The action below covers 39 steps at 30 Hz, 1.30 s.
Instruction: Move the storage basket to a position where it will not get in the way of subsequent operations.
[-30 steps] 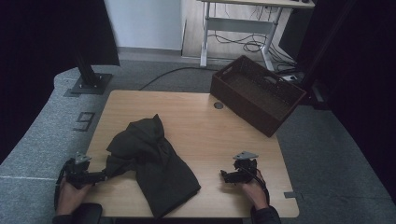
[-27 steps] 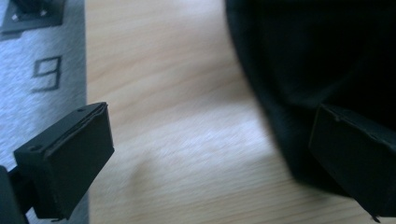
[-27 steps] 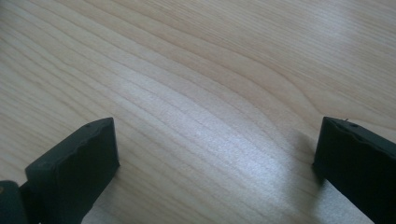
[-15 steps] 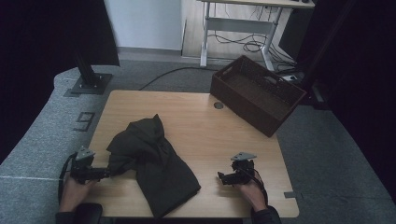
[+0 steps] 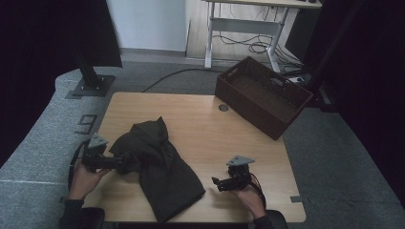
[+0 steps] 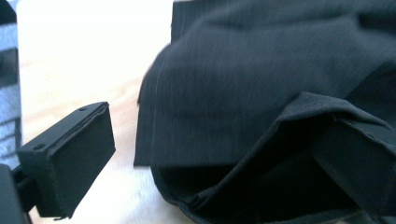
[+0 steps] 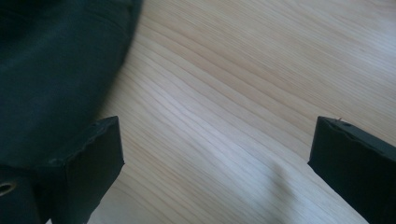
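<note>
A dark crumpled garment (image 5: 162,167) lies on the left half of the wooden table (image 5: 200,119). My left gripper (image 5: 120,162) points right at the garment's left edge. In the left gripper view, its jaws stand wide apart around a folded hem of the garment (image 6: 243,79), and the right jaw is tucked under the fold; the left gripper (image 6: 215,154) is open. My right gripper (image 5: 216,183) rests near the table's front, just right of the garment. It points left at the cloth and is open (image 7: 215,140) over bare wood, with the garment (image 7: 51,70) at its upper left.
A dark brown woven basket (image 5: 248,107) sits at the table's back right corner, partly past the edge. A round cable grommet (image 5: 223,108) lies beside it. A black stand base (image 5: 90,87) is on the floor at back left, and a desk frame (image 5: 239,28) stands behind.
My left gripper has slid right, up to and around the garment's edge. My right gripper has crept a little left toward the garment.
</note>
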Each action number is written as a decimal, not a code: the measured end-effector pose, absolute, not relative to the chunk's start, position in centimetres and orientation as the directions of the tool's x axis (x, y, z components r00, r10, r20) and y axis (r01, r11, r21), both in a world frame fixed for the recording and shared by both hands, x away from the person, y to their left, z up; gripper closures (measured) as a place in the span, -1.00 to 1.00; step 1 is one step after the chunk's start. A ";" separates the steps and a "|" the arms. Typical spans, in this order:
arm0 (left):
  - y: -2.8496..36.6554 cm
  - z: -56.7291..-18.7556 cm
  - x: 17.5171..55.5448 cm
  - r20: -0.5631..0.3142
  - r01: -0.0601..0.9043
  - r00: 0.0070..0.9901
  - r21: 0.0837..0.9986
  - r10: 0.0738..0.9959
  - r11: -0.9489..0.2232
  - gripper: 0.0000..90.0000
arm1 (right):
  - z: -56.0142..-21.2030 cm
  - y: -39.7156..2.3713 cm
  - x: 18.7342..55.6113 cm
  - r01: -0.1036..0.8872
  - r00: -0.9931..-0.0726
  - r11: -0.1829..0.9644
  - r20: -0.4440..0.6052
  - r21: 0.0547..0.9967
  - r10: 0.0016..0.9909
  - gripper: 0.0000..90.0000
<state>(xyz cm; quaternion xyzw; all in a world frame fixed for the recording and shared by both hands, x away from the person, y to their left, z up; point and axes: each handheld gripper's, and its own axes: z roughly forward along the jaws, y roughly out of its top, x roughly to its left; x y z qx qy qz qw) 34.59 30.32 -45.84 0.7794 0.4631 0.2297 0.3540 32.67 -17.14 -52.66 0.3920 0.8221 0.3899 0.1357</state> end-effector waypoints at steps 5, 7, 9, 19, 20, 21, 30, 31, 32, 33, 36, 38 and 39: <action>30.2 -43.5 34.7 0.005 0.526 0.494 0.794 0.870 -0.304 -1.00 | -52.0 -15.7 32.3 0.512 -0.690 0.401 0.086 0.760 0.719 -0.92; 30.0 -42.7 34.9 -0.003 0.522 0.499 0.799 0.867 -0.297 -1.00 | -51.8 -15.2 32.2 0.508 -0.702 0.407 0.090 0.760 0.707 -0.92; 29.7 -42.4 35.2 -0.003 0.523 0.497 0.799 0.868 -0.297 -1.00 | -51.8 -14.4 32.2 0.503 -0.714 0.414 0.095 0.758 0.694 -0.92; 28.8 -44.8 39.1 -0.029 0.579 0.494 0.757 0.869 -0.303 -0.98 | -52.5 -11.4 31.7 0.499 -0.761 0.470 0.110 0.728 0.639 -0.92; 28.7 -45.2 39.5 -0.024 0.586 0.494 0.748 0.869 -0.313 -0.98 | -52.7 -11.1 31.7 0.495 -0.768 0.482 0.104 0.723 0.632 -0.92; 28.6 -45.7 40.0 -0.018 0.596 0.490 0.736 0.871 -0.320 -0.98 | -52.9 -10.9 31.6 0.496 -0.769 0.495 0.096 0.713 0.632 -0.91; 28.3 -48.9 41.5 -0.007 0.654 0.466 0.677 0.885 -0.338 -0.97 | -54.5 -10.3 31.8 0.529 -0.748 0.539 0.060 0.655 0.661 -0.86; 28.3 -49.2 41.5 -0.017 0.656 0.469 0.675 0.883 -0.336 -0.97 | -54.5 -10.4 31.8 0.532 -0.743 0.537 0.057 0.654 0.667 -0.86; 28.4 -49.4 41.4 -0.027 0.661 0.471 0.673 0.882 -0.333 -0.97 | -54.5 -10.5 31.8 0.535 -0.739 0.534 0.055 0.655 0.672 -0.88; 28.4 -49.6 41.4 -0.032 0.665 0.473 0.668 0.881 -0.333 -0.97 | -54.6 -10.6 31.9 0.539 -0.732 0.528 0.055 0.656 0.679 -0.89; 28.3 -50.2 41.1 -0.025 0.667 0.480 0.659 0.877 -0.347 -0.97 | -54.6 -11.0 32.1 0.547 -0.719 0.518 0.052 0.658 0.693 -0.89; 28.2 -50.5 40.8 -0.025 0.666 0.482 0.660 0.876 -0.348 -0.97 | -54.6 -11.4 32.3 0.552 -0.707 0.508 0.047 0.661 0.706 -0.89; 28.1 -50.6 40.7 -0.022 0.664 0.485 0.660 0.874 -0.351 -0.96 | -54.6 -11.5 32.4 0.556 -0.702 0.506 0.046 0.659 0.710 -0.89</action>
